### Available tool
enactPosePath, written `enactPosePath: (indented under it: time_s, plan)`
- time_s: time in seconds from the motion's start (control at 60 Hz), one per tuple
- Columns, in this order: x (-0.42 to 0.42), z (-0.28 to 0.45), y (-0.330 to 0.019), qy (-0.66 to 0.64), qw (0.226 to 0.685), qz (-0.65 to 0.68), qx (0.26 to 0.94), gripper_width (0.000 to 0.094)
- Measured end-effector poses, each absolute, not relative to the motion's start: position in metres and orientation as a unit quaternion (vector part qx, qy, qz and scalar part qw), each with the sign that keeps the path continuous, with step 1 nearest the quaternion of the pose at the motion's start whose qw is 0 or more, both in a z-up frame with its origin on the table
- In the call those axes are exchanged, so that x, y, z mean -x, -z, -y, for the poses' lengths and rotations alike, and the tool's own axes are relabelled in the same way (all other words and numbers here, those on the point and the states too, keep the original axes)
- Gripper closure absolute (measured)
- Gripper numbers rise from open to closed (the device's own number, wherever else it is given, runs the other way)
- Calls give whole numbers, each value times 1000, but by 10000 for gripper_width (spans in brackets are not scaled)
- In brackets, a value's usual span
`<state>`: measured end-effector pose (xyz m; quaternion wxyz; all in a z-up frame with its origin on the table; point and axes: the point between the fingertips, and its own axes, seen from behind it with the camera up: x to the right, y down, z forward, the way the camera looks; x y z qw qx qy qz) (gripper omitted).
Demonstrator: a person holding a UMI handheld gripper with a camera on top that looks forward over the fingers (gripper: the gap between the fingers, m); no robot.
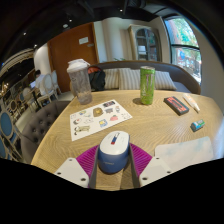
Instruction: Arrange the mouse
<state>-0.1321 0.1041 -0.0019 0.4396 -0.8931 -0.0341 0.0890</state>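
Fingers (92,160) closed on one mouse (113,150), one green can (147,85), one tumbler (79,80)

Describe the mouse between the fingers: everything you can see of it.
The mouse is a small computer mouse with a white, smooth plastic-looking top and a blue lower body. It lies flat on the wooden table, long axis pointing away from the camera, between the gripper's magenta pads. The pads sit close at both sides; whether they press on it cannot be told. A printed sheet lies just beyond it, not touching. No cable shows.
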Motion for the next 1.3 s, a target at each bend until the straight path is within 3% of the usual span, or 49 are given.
enactPosePath:
  time_s: [0.083, 0.2, 0.283, 0.383, 0.483, 0.617, 0.85, 0.95, 1.067, 1.183, 1.25, 1.3]
  plan:
    - [139, -95, -26, -94, 462, 53, 880, 431]
    - [131, -77, -94, -97, 510, 75, 851, 431]
    - [100, -61, -138, -79, 542, 81, 833, 429]
    - [44, -43, -164, -43, 563, 73, 822, 431]
    - [-15, -27, -150, -16, 554, 44, 831, 430]
    - [-72, -13, -98, -36, 527, 9, 849, 432]
    - [-97, -7, -16, -91, 478, -9, 873, 429]
    - [-103, -11, 4, -92, 463, -10, 882, 430]
    - [-101, -12, 4, -107, 464, -10, 879, 421]
    - [-100, -11, 4, -101, 463, 1, 881, 325]
    - [-99, -5, 0, -97, 463, 2, 881, 166]
    - [-98, 3, -6, -97, 467, 5, 879, 121]
